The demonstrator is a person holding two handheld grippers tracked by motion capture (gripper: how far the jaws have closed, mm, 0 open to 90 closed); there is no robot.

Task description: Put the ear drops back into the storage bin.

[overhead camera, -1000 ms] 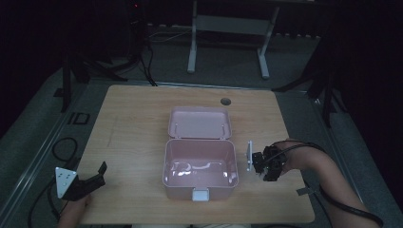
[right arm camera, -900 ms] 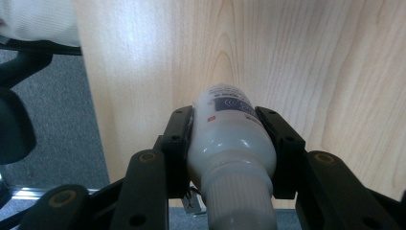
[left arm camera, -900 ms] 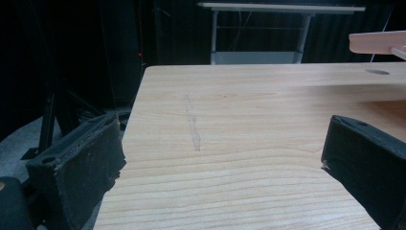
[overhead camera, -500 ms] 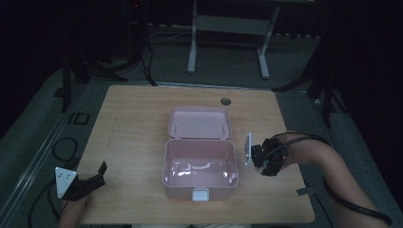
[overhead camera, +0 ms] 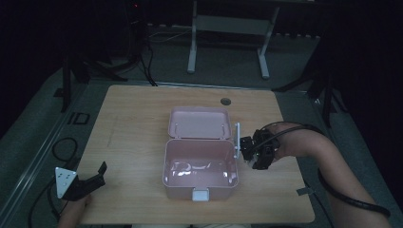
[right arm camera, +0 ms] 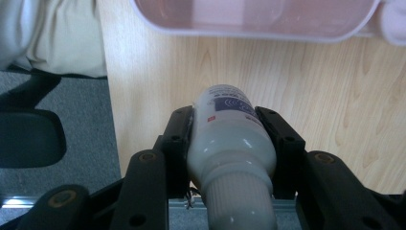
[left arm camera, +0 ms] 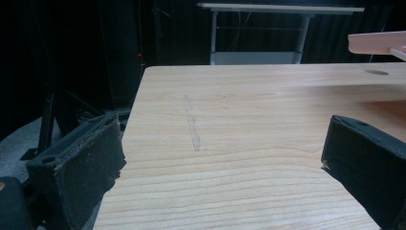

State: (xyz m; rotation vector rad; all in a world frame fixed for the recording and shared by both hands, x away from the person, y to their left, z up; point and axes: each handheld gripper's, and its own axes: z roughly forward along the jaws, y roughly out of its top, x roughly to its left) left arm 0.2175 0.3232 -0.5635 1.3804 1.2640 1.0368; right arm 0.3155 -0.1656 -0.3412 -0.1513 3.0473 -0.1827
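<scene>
White bottle [right arm camera: 231, 143] clamped between the two black jaws of the right gripper [right arm camera: 232, 125], its rounded base pointing away from the camera and its ribbed neck toward it; a blue-and-red label shows near the base. In the high view the right gripper [overhead camera: 254, 151] hangs just beside the right wall of the open pink box [overhead camera: 200, 164], whose lid [overhead camera: 198, 122] lies flat behind the tray. Compared with a second earlier, this gripper has shifted slightly up the table and closer to the box's right rim; box and lid are unmoved. The left gripper [overhead camera: 81, 183] rests at the near left corner of the wooden table [overhead camera: 133, 123], unchanged in place, its jaws spread wide with nothing between them, bare tabletop [left arm camera: 239, 143] showing in the gap.
</scene>
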